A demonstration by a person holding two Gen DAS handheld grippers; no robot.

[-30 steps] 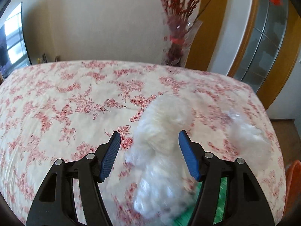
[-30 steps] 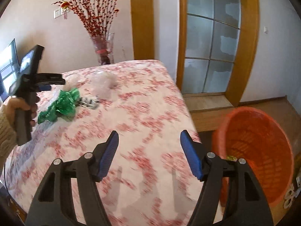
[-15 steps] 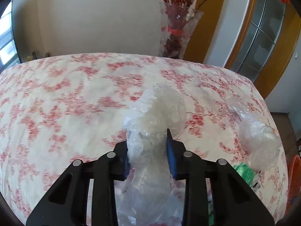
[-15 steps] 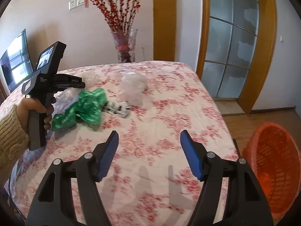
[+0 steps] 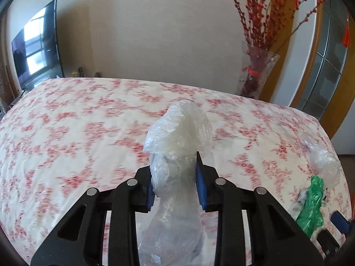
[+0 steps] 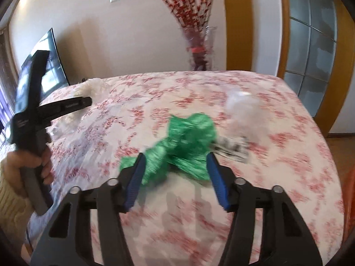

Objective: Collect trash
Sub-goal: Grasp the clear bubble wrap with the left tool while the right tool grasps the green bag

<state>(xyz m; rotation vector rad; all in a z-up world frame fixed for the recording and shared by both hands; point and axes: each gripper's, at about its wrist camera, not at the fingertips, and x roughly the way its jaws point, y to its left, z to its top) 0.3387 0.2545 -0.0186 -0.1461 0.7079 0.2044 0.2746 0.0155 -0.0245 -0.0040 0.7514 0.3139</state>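
Observation:
My left gripper (image 5: 175, 184) is shut on a crumpled clear plastic bag (image 5: 179, 137) and holds it above the floral tablecloth (image 5: 77, 137). My right gripper (image 6: 175, 173) is open, its jaws either side of a crumpled green plastic bag (image 6: 188, 137) on the table. Next to the green bag lie a black-and-white wrapper (image 6: 233, 148) and a second clear bag (image 6: 241, 106). The left wrist view also shows the green bag (image 5: 312, 208) and the second clear bag (image 5: 324, 161) at the right edge.
A glass vase with red branches (image 5: 257, 71) stands beyond the table's far edge. A dark screen (image 5: 35, 48) is at the left wall. An orange basket's edge (image 6: 349, 190) shows at the right. The hand-held left gripper (image 6: 33, 115) is at the left.
My left gripper closed on the clear bag and lifted it. My right gripper swung from the orange basket toward the table and came down around the green bag.

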